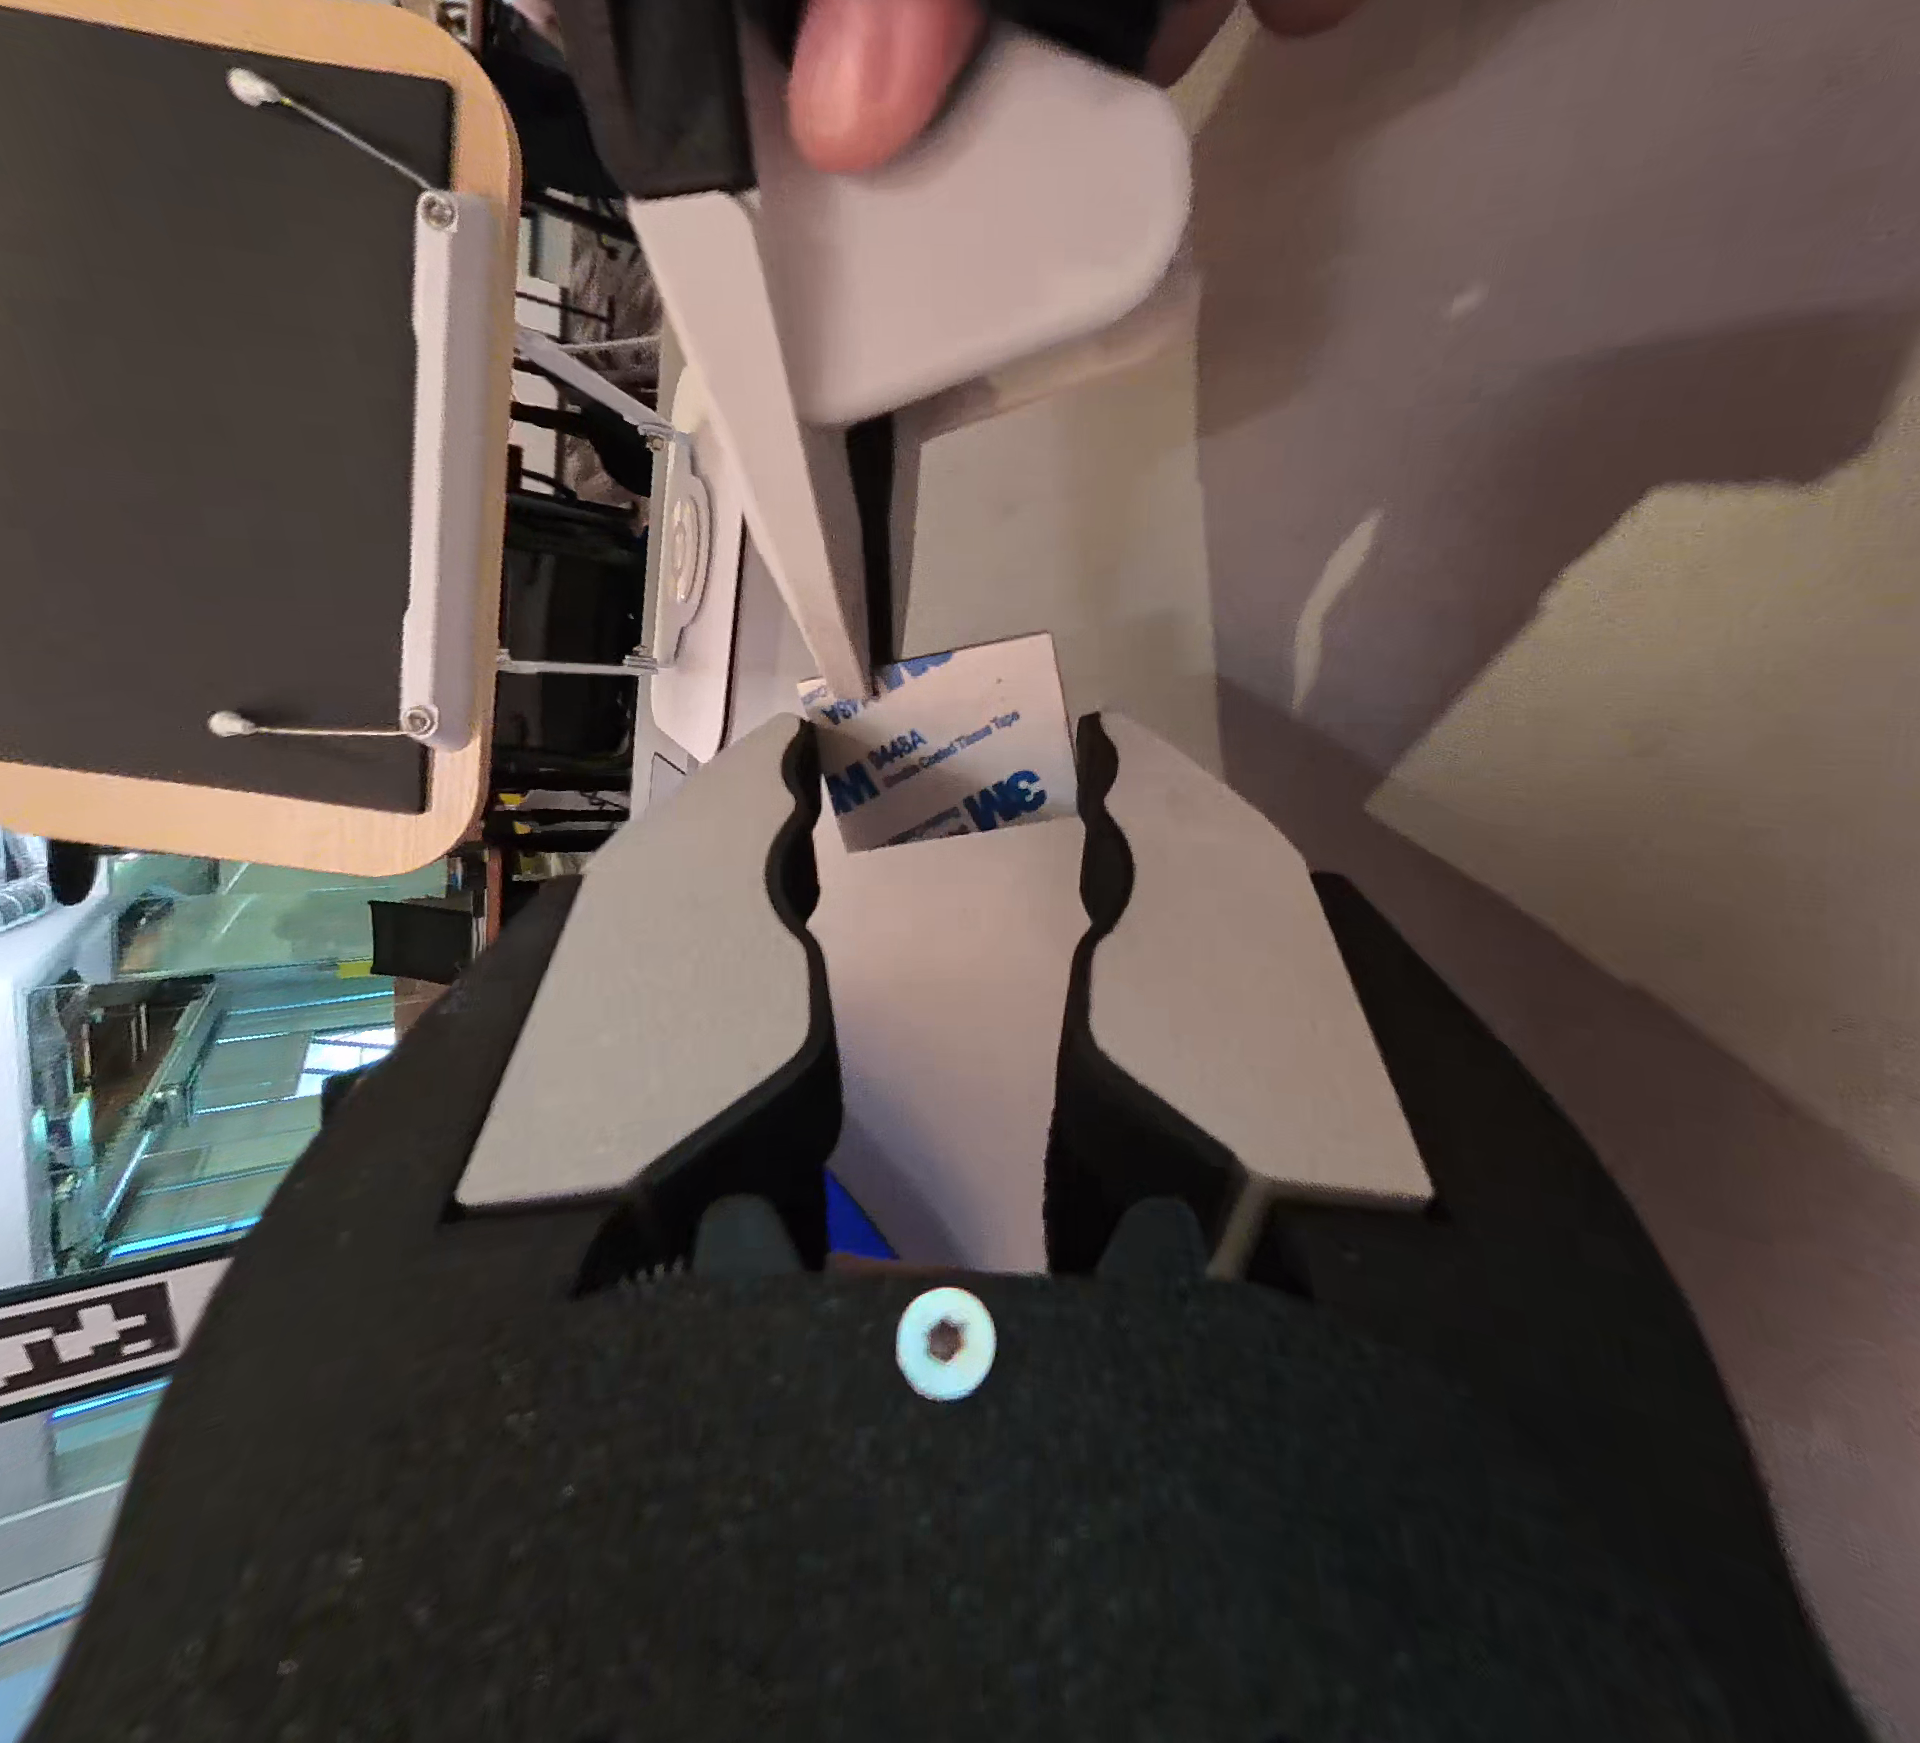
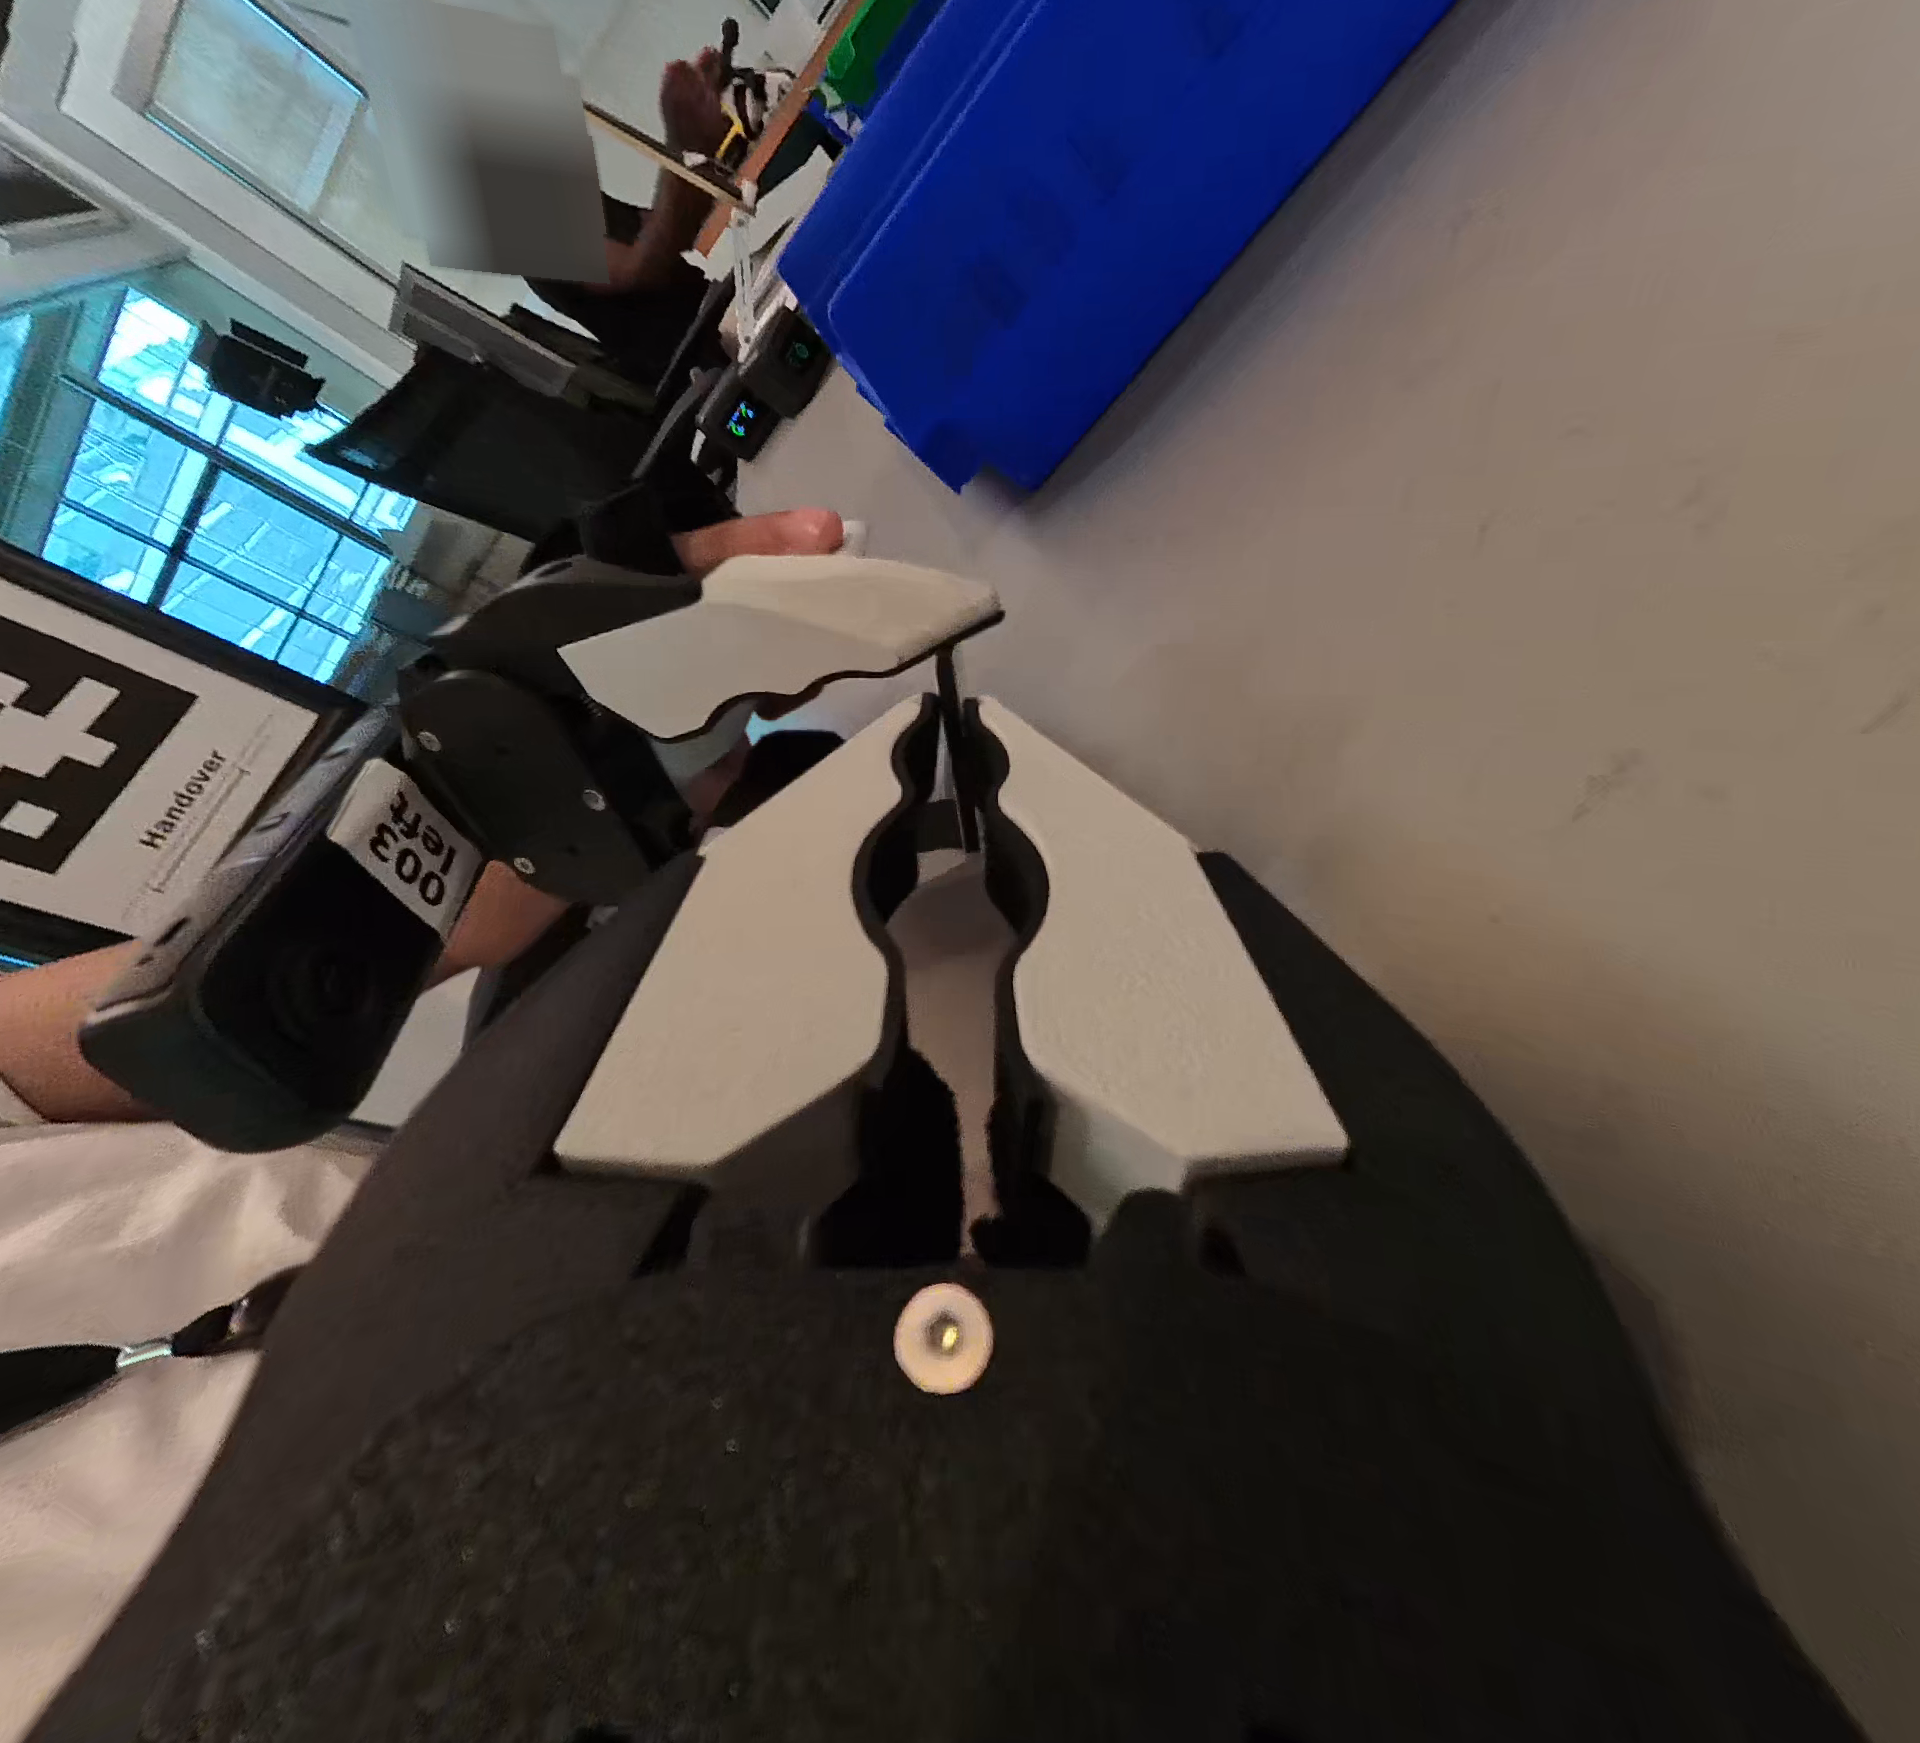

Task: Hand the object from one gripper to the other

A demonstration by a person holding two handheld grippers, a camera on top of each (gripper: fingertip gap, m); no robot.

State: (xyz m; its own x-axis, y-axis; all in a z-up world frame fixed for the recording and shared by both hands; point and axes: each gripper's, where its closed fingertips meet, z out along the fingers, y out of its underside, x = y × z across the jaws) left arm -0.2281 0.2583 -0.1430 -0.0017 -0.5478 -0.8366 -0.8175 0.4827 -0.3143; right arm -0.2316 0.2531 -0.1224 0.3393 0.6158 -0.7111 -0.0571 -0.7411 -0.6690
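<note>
In the left wrist view the left gripper (image 1: 940, 748) fills the lower centre of the frame with its fingers apart, and the square of double-sided tape (image 1: 951, 748), white backing with blue print, sits between the fingertips; it seems to touch the left-hand pad, while a clear gap shows on the other side, so this gripper has not closed on it. Just above, at the frame's centre, the right gripper (image 1: 871, 654) reaches down from the top and pinches the square's upper edge, its fingers pressed together on it.

In the right wrist view, at centre, the right gripper (image 2: 948, 727) is clamped on the same piece, seen edge-on as a thin dark strip (image 2: 954, 758); one finger of the left gripper (image 2: 831, 633) lies just above it; a blue bin (image 2: 1195, 135) stands far off at the upper right.

My judgement: the receiving grip comes next; hold the right gripper motionless, centre the square between the left pads, close the left fully on the flat faces, and only then loosen the right; a thin sheet can bend or slip if released early.
</note>
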